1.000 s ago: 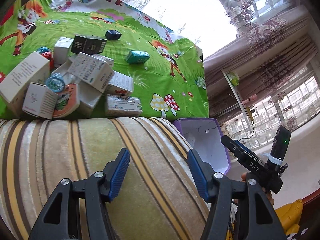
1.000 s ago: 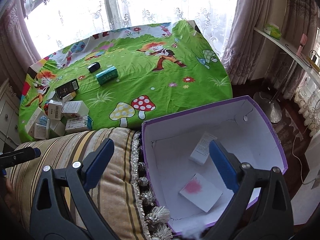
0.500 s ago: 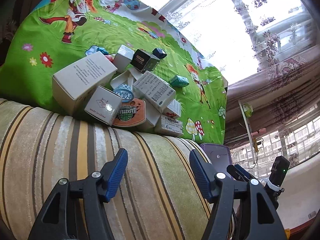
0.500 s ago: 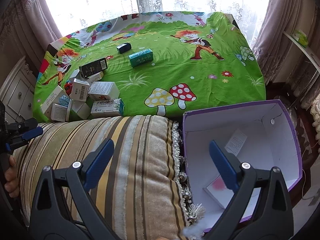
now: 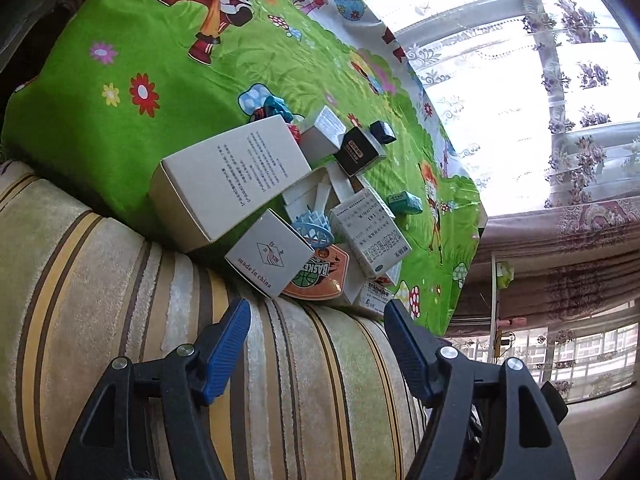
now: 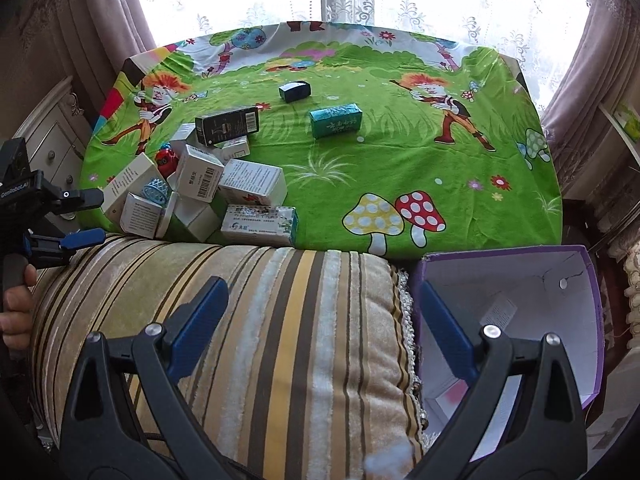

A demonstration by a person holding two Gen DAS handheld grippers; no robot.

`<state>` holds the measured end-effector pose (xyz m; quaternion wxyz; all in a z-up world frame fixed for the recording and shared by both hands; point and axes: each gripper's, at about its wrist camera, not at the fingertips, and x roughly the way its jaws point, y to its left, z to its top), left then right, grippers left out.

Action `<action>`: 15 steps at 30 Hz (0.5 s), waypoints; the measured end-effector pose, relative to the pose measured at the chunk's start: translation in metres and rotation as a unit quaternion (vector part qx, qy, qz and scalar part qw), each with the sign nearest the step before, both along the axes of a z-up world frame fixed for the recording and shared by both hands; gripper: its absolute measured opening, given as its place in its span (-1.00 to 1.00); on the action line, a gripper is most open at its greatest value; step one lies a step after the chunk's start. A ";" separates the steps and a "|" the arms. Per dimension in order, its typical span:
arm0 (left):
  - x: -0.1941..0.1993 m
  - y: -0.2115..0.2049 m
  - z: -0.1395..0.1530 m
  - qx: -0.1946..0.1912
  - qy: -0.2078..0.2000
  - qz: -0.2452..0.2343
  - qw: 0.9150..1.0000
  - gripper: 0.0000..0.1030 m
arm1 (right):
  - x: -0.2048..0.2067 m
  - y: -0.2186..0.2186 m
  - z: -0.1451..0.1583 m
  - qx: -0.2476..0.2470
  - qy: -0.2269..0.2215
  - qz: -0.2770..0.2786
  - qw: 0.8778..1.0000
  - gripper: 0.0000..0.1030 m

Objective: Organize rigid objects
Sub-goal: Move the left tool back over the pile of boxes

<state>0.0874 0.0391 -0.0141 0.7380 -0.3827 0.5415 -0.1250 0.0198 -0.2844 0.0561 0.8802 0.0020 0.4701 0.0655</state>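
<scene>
Purple box (image 6: 576,276) interior partly hidden

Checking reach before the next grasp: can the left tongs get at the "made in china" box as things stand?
Probably yes. The left tongs are open and empty, pointed at the box, which sits at the pile's near edge; only the striped cushion lies between.

the left gripper (image 5: 318,322) has its jaws spread wide with nothing between them, blue pads (image 5: 228,346) facing inward. the right gripper (image 6: 322,304) is likewise spread wide and holds nothing. in the right wrist view the left gripper (image 6: 86,218) shows again at the far left edge, pointing rightward, tilted so one finger sits above the other, gripped from below by the left hand (image 6: 16,312), whose fingers curl round the handle.
</scene>
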 end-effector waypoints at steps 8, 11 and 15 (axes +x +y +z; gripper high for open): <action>0.022 0.000 -0.013 0.002 0.061 0.039 0.997 0.52 | 0.024 0.031 0.012 -0.011 -0.019 0.044 0.999 0.89; 0.029 -0.002 -0.016 0.011 0.065 0.043 0.997 0.53 | 0.034 0.045 0.013 -0.015 -0.020 0.064 0.998 0.89; 0.035 -0.003 -0.022 0.021 0.068 0.050 0.996 0.53 | 0.047 0.063 0.010 -0.022 -0.017 0.094 0.995 0.89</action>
